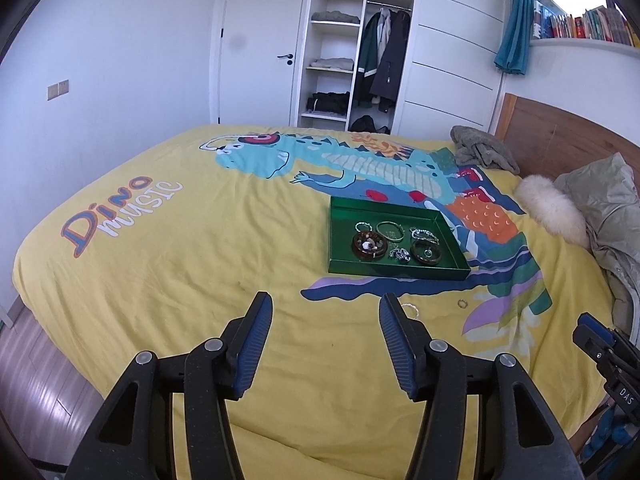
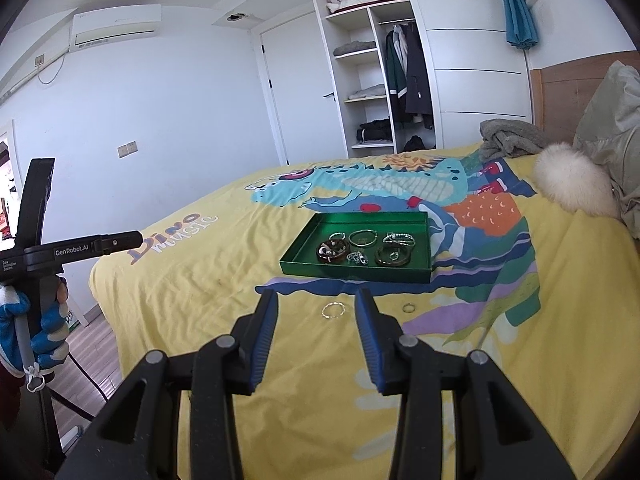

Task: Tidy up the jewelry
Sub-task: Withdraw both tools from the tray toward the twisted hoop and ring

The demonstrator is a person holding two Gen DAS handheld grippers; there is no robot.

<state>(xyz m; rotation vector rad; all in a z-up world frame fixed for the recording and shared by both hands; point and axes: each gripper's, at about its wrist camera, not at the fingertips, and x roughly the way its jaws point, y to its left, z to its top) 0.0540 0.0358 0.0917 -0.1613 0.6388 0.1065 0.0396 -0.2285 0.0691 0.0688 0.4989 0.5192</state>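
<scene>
A green tray [image 1: 396,271] [image 2: 356,270] lies on the yellow bedspread and holds several bracelets, bangles and rings. A thin silver bracelet [image 2: 333,310] [image 1: 412,309] and a small ring [image 2: 408,308] [image 1: 463,303] lie loose on the bedspread in front of the tray. My left gripper [image 1: 326,308] is open and empty, above the bed short of the tray. My right gripper [image 2: 316,304] is open and empty, with the silver bracelet lying just beyond and between its fingertips. The right gripper's body shows at the right edge of the left wrist view [image 1: 604,352].
A white fur cushion [image 1: 554,210] [image 2: 572,184], a beige duvet [image 1: 608,216] and a grey garment [image 1: 482,148] lie at the bed's head end. An open wardrobe [image 1: 352,48] stands beyond the bed. Wooden floor [image 1: 36,380] lies left of the bed.
</scene>
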